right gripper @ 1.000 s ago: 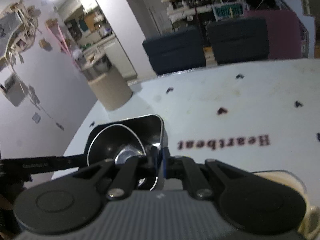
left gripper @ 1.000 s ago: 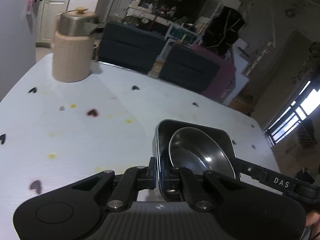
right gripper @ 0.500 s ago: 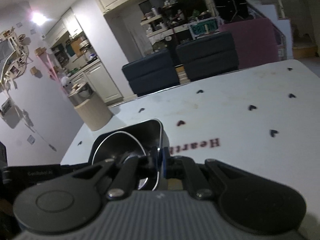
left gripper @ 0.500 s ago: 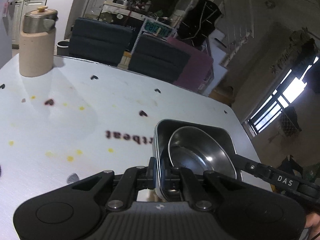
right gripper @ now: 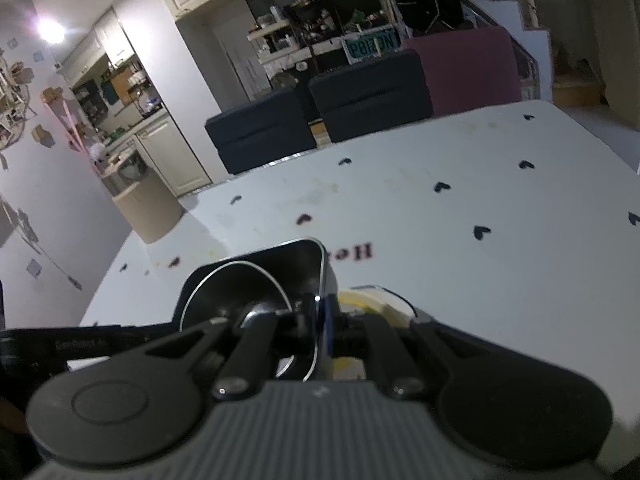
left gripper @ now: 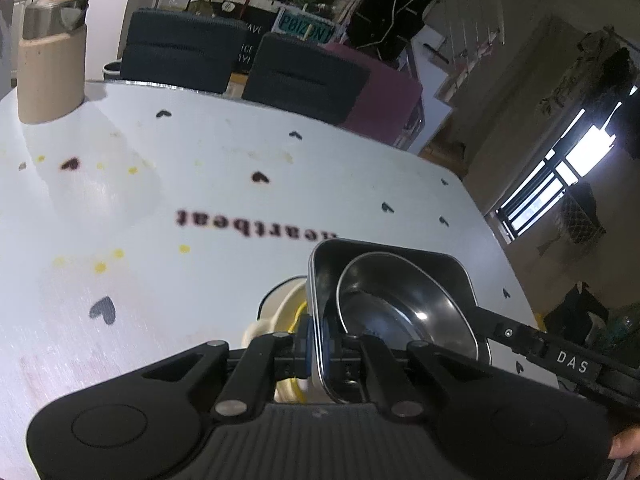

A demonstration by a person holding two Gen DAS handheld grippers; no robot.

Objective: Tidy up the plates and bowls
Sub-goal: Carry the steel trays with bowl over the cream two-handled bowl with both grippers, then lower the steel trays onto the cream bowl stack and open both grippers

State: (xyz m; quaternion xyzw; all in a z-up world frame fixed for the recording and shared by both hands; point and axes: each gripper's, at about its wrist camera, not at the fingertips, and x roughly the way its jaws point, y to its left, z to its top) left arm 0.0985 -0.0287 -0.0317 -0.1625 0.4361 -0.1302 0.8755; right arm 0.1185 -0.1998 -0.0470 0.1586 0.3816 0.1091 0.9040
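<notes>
Grippers' fingers [left gripper: 316, 350] pinching square steel tray [left gripper: 400, 256], round bowl [left gripper: 400, 312] inside

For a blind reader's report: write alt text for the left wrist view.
The left tongs are shut on the rim of a square metal tray holding a round metal bowl, above a white table printed with hearts. A cream dish shows under the tray, and a beige canister stands at the far left.

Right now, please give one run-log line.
left claw: shut on square tray | right claw: shut on square tray | round bowl: inside tray
</notes>
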